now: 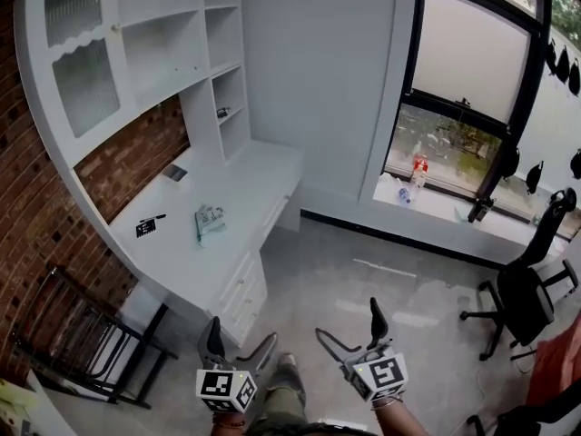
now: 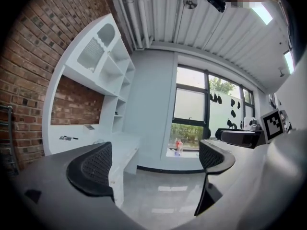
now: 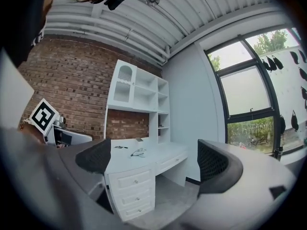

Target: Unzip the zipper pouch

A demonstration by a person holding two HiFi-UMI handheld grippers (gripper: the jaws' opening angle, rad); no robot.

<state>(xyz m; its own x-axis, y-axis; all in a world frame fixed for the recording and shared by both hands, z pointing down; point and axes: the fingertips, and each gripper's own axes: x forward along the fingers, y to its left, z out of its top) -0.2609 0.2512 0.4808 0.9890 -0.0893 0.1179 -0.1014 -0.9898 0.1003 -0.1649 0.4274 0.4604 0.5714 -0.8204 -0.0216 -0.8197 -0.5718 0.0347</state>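
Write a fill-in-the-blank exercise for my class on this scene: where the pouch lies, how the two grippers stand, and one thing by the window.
1. The zipper pouch lies on the white ____, with neither gripper touching it.
2. The left gripper is ____ (open or shut).
3. The right gripper has its jaws apart and holds ____.
4. The bottle stands on the ledge below the ____.

Missing words: desk; open; nothing; window.
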